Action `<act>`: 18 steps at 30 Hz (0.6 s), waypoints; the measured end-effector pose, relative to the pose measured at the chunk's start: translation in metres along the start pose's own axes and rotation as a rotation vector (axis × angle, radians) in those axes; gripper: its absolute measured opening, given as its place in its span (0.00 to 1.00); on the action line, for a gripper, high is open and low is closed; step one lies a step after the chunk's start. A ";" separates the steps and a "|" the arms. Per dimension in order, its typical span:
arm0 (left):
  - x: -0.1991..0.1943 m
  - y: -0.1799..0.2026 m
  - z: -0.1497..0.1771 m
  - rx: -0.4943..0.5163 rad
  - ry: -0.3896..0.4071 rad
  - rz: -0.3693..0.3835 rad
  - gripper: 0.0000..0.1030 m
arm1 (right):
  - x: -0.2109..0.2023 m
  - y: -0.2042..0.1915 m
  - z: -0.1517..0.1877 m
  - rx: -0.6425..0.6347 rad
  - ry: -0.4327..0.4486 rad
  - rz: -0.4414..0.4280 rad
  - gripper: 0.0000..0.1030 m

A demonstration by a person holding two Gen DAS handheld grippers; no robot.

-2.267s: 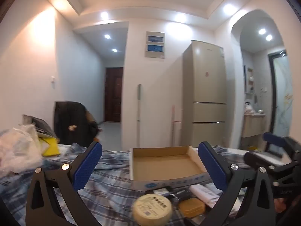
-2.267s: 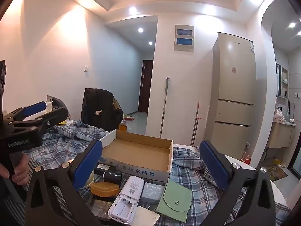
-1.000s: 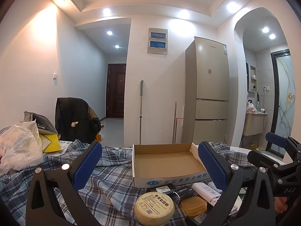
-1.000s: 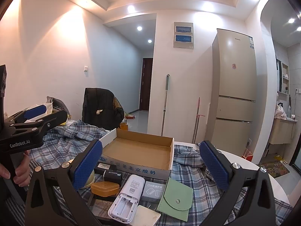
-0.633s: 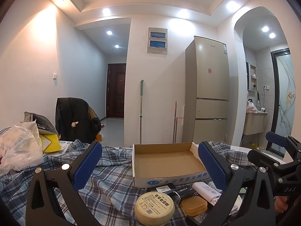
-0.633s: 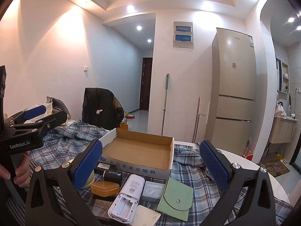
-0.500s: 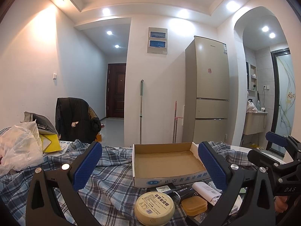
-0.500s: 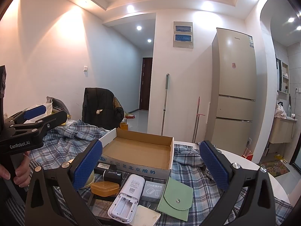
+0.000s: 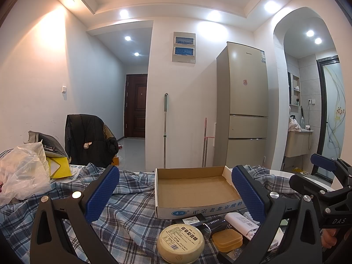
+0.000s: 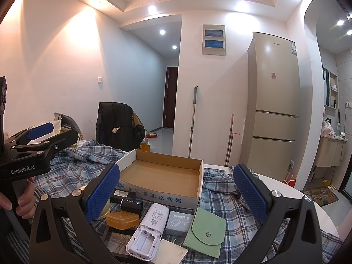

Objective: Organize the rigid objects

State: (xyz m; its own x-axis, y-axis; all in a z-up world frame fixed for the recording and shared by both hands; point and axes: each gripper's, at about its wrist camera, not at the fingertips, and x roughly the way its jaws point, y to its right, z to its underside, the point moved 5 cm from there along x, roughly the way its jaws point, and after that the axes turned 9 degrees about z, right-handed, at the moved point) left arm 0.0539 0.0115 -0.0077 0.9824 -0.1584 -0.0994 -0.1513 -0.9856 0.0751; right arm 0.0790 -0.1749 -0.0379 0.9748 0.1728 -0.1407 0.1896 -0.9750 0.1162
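Note:
An empty shallow cardboard box (image 9: pixel 193 189) (image 10: pixel 162 175) lies on the plaid cloth. In front of it sit a round cream tin (image 9: pixel 180 241), an orange case (image 9: pixel 227 237) (image 10: pixel 122 219), a black box (image 10: pixel 131 204), a white battery-backed device (image 10: pixel 148 231), a grey packet (image 10: pixel 179 220) and a green pouch (image 10: pixel 205 227). My left gripper (image 9: pixel 176 195) hovers open above the tin and box. My right gripper (image 10: pixel 176 193) hovers open above the small items. Neither holds anything.
A plaid cloth (image 9: pixel 129 211) covers the table. A plastic bag (image 9: pixel 22 176) and a yellow item lie at the far left. A chair with a black jacket (image 9: pixel 88 140) stands behind. A fridge (image 9: pixel 244 110) and mops lean at the back wall.
Since 2.3 s ago the left view has tilted up and steadied. Over the last second, both grippers have stayed still and open.

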 end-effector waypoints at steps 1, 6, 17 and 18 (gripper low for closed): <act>0.000 0.000 0.000 0.000 0.000 0.000 1.00 | 0.000 0.000 0.000 0.000 0.000 0.000 1.00; 0.000 0.000 0.000 0.002 0.000 -0.002 1.00 | 0.005 -0.004 0.002 0.000 -0.007 0.002 1.00; 0.001 0.001 0.002 0.016 0.002 -0.004 1.00 | 0.005 -0.003 0.002 0.004 -0.010 0.003 1.00; 0.001 0.001 0.002 0.017 0.002 -0.004 1.00 | 0.004 -0.003 0.002 0.004 -0.012 0.004 1.00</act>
State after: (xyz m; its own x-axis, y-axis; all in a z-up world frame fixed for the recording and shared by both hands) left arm 0.0544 0.0098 -0.0097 0.9832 -0.1543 -0.0972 -0.1492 -0.9871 0.0577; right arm 0.0821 -0.1717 -0.0407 0.9741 0.1677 -0.1518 0.1855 -0.9762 0.1123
